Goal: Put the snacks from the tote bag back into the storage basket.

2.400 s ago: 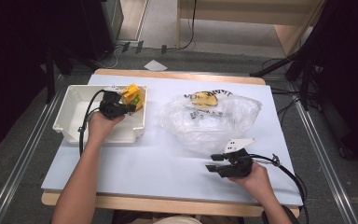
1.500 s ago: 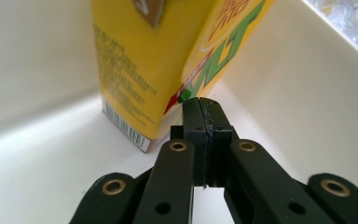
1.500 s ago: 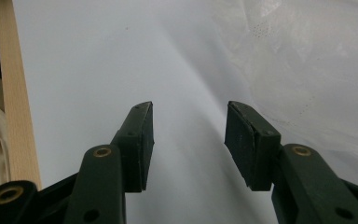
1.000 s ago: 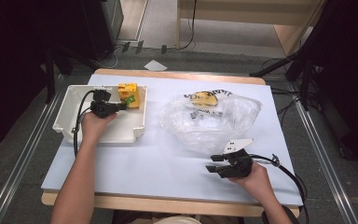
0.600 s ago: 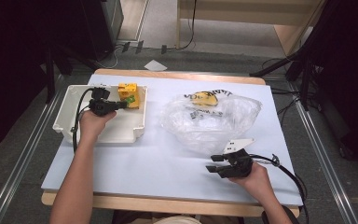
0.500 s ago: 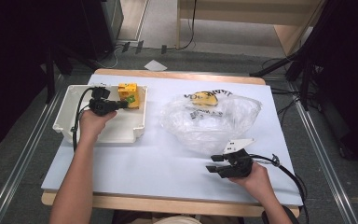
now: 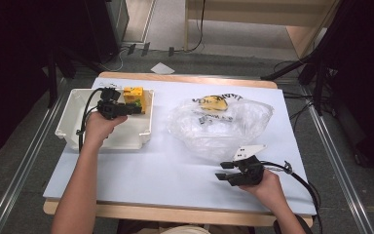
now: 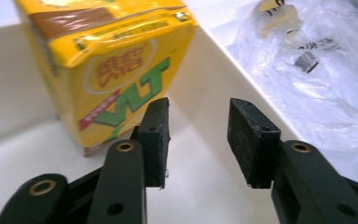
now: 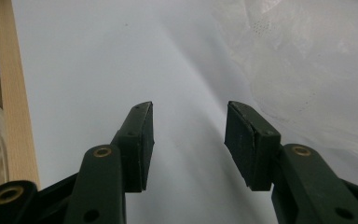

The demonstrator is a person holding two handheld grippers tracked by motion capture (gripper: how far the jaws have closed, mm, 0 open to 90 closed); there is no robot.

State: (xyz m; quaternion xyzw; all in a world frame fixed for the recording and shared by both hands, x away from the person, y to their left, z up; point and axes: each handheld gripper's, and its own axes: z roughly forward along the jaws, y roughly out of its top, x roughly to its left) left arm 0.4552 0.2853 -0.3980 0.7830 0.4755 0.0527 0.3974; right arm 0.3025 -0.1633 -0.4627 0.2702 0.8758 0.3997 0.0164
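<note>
Left tongs [image 8: 198, 140] spread beside yellow carton [image 8: 107, 70] in white tray [image 7: 73, 134]; right tongs [image 9: 189, 144] spread, low over table [image 7: 146, 168].

From the left gripper view I lose the top of the yellow drink carton [image 8: 116, 65] past the upper edge, and my near jaw covers its lower right corner, so I cannot tell whether pad and carton touch. In the high view my left gripper [image 7: 126, 108] overlaps the carton's base inside the white tray [image 7: 126, 139], and the dark print on the clear plastic bag [image 7: 219, 124] is too small for me to read. The yellowish thing [image 7: 213, 102] under that film is blurred by wrinkles, so I cannot make out what it is.
</note>
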